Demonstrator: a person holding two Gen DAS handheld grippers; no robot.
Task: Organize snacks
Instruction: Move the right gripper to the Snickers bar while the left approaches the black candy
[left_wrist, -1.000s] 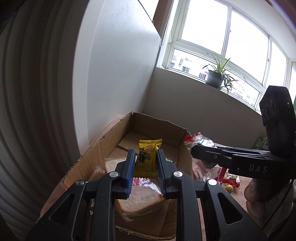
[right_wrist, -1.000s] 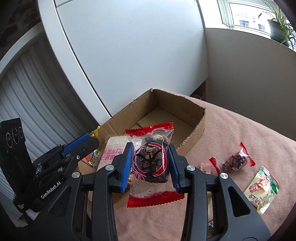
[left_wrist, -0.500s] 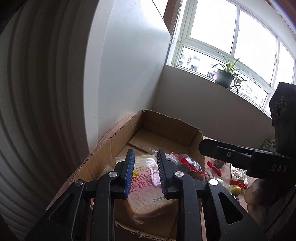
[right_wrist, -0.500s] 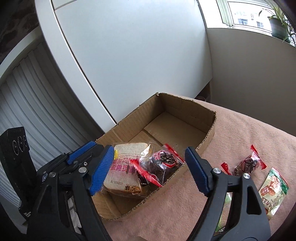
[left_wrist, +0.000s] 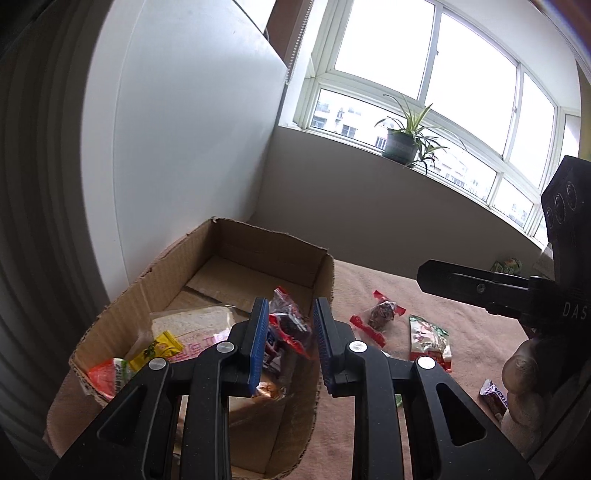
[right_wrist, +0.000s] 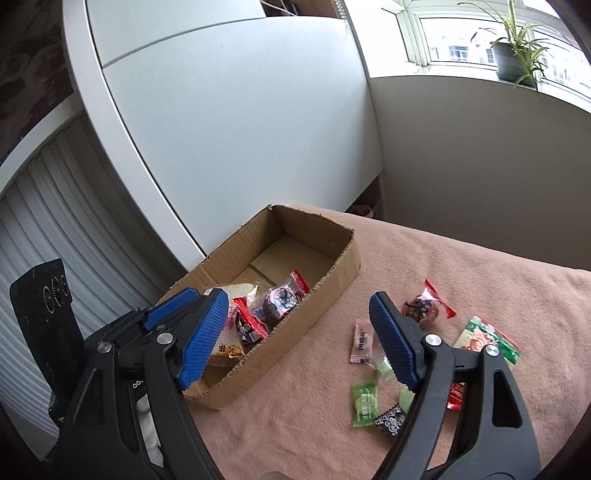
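Note:
A cardboard box (left_wrist: 236, 243) (right_wrist: 343, 266) stands on the pink cloth. In it lie a bagged bread slice (left_wrist: 192, 325), a yellow packet (left_wrist: 157, 349), an orange packet (left_wrist: 107, 378) and a red-edged dark cake packet (left_wrist: 290, 325) (right_wrist: 280, 299). My left gripper (left_wrist: 290, 345) is open and empty above the box's near end. My right gripper (right_wrist: 299, 332) is wide open and empty, above the box's right wall. Loose snacks lie on the cloth: a red packet (right_wrist: 424, 306), a green-red packet (right_wrist: 487, 341), a pink sweet (right_wrist: 362, 339), green sweets (right_wrist: 364, 402).
A white cabinet (right_wrist: 240, 129) stands behind the box. A grey wall with a potted plant (left_wrist: 400, 142) on the sill closes the far side. A Snickers bar (left_wrist: 495, 397) lies near the right hand. The pink cloth (right_wrist: 461, 258) stretches right of the box.
My left gripper let go of the yellow packet and my right gripper let go of the red cake packet. Both now lie in the box. Both grippers drew back and up.

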